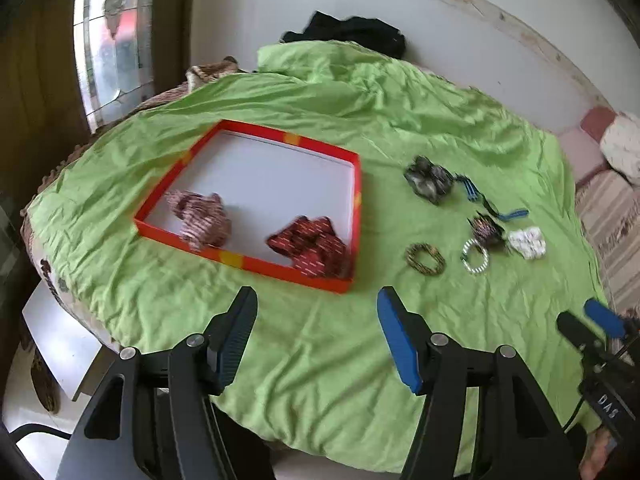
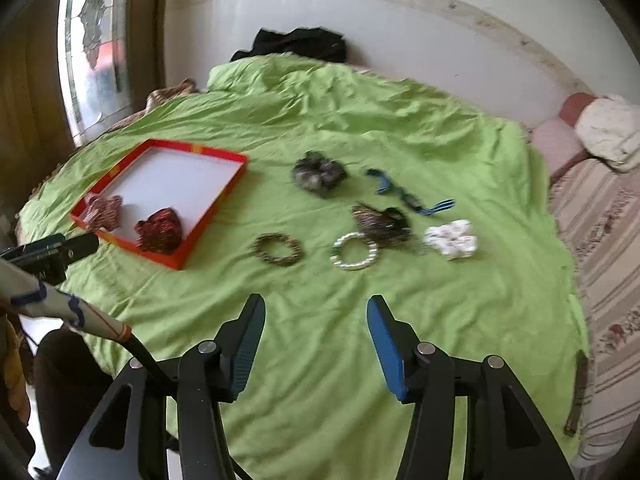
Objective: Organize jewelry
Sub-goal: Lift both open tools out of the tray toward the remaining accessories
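Note:
An orange-red tray lies on the green sheet and holds a pink striped scrunchie and a dark red scrunchie. To its right lie a grey scrunchie, a brown beaded bracelet, a pearl bracelet, a dark beaded piece, a blue strap piece and a white scrunchie. My left gripper is open and empty before the tray. My right gripper is open and empty before the bracelets.
The green sheet covers a bed against a white wall. Black clothing lies at the far edge. A striped cover and pillows sit to the right. A window is on the left.

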